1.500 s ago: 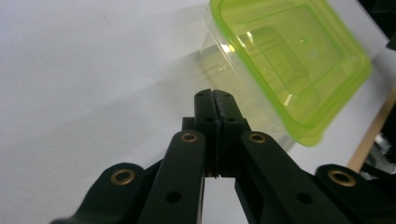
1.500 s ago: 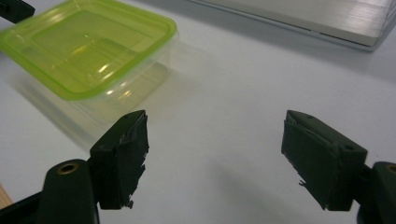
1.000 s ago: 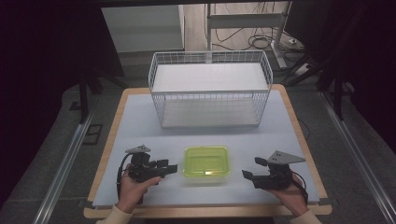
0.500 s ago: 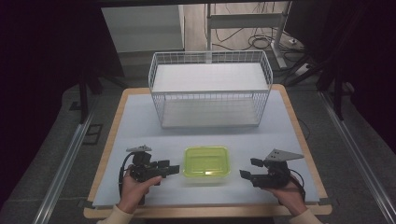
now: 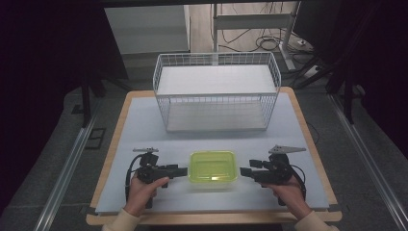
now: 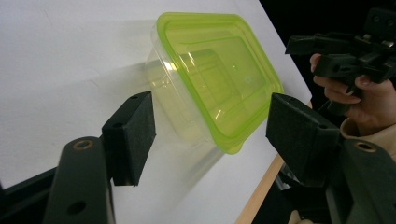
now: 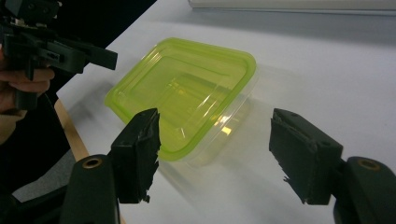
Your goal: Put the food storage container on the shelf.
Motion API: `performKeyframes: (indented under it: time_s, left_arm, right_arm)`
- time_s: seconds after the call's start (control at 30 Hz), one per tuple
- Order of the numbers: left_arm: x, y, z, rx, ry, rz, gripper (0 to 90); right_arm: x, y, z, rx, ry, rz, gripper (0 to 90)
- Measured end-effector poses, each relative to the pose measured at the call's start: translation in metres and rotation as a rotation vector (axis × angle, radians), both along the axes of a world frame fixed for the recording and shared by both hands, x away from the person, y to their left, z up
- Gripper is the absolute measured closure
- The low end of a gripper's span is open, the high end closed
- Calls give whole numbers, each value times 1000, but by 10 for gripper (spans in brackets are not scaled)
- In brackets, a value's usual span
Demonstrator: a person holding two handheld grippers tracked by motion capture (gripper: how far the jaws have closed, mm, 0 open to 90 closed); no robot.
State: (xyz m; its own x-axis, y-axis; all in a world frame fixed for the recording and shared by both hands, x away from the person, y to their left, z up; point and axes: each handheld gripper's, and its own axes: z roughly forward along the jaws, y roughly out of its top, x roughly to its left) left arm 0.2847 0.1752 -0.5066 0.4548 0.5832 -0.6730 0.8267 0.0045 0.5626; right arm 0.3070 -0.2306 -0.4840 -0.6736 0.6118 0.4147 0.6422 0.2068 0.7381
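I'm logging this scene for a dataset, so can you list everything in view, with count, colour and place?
container: one, clear with a yellow-green lid, near edge of the table, between the grippers.
wire basket: one, white, far half of the table.
table: one, white top with a wooden edge.
left gripper: one, black, left of the container, jaws open.
right gripper: one, black, right of the container, jaws open.
hands: two, holding the grippers.

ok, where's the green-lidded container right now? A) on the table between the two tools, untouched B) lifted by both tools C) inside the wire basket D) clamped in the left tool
A: the green-lidded container sits on the table between the left tool and the right tool; both are open and short of it, and the wire basket stands farther back.
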Motion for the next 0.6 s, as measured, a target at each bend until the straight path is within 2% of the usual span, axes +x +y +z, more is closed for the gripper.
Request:
performKeyframes:
  time_s: [0.13, 0.27, 0.37, 0.4, 0.43, 0.6]
  left_arm:
    - [6, -3, -2, -17, 23, 0, 338]
    - [13, -7, -4, -33, 43, 6, 353]
    - [16, -10, -6, -21, 57, -1, 367]
    - [16, -10, -6, -21, 57, -1, 370]
    - [16, -10, -8, -25, 62, 3, 373]
    - [21, -8, -12, -24, 84, 7, 389]
  right_arm:
    - [8, 3, -3, 27, 51, 2, 362]
    - [13, 6, -6, 29, 81, -1, 380]
    - [18, 9, -11, 35, 127, -10, 411]
    - [18, 9, -11, 35, 127, -10, 411]
    - [21, 10, -12, 43, 148, -14, 423]
    - [29, 14, -18, 60, 196, -25, 459]
